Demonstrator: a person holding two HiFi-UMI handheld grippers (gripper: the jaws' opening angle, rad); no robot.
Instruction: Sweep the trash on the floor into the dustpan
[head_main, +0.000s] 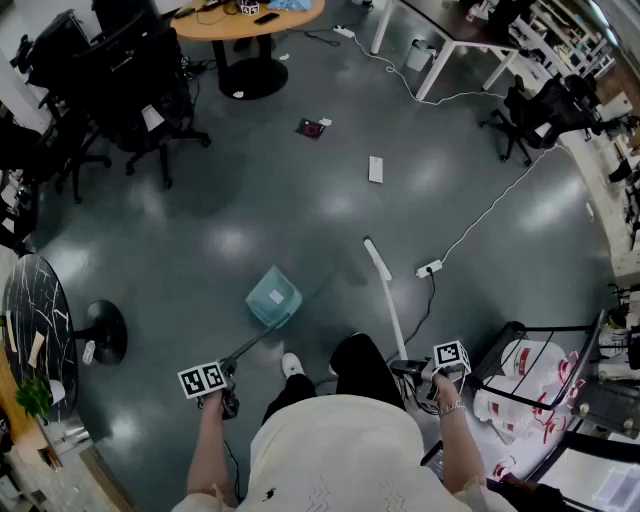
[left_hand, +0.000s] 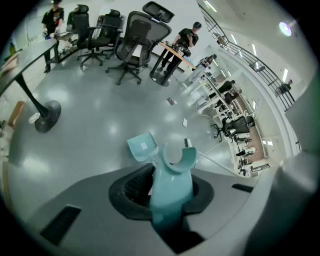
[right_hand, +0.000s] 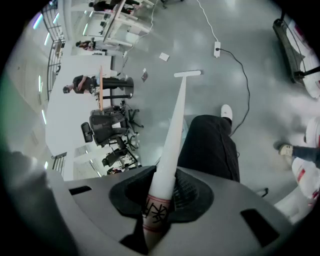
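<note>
- Lying well ahead of me on the grey floor (head_main: 300, 215), the trash is a white slip of paper (head_main: 375, 169) and, farther off, a dark flat packet (head_main: 311, 128). Both are well apart from my tools, so I judge that no sweeping stroke has reached them yet.
- The dustpan (head_main: 273, 297) sits low at the floor just in front of my feet, between me and the trash. That puts it where it can catch whatever gets drawn back towards me.
- My left gripper (head_main: 225, 380) is clenched on the dustpan handle (left_hand: 172, 182). In the left gripper view the teal grip is wedged between the jaws, with its forked top sticking out past them. Holding it at the top lets me steer the pan while standing upright.
- The broom head (head_main: 377, 258) is down near the floor to the right of the dustpan and apart from it. It sits on the side nearest the paper.
- My right gripper (head_main: 418, 372) is grasping the broom's white shaft (right_hand: 170, 145). In the right gripper view the jaws are closed on it just above a red-banded mark near its end. Gripping that high gives the reach I need for trash this far out.
- A power strip (head_main: 428, 268) and its cable (head_main: 490, 205) lie just beside the broom head. I judge that a wide stroke could snag them.
</note>
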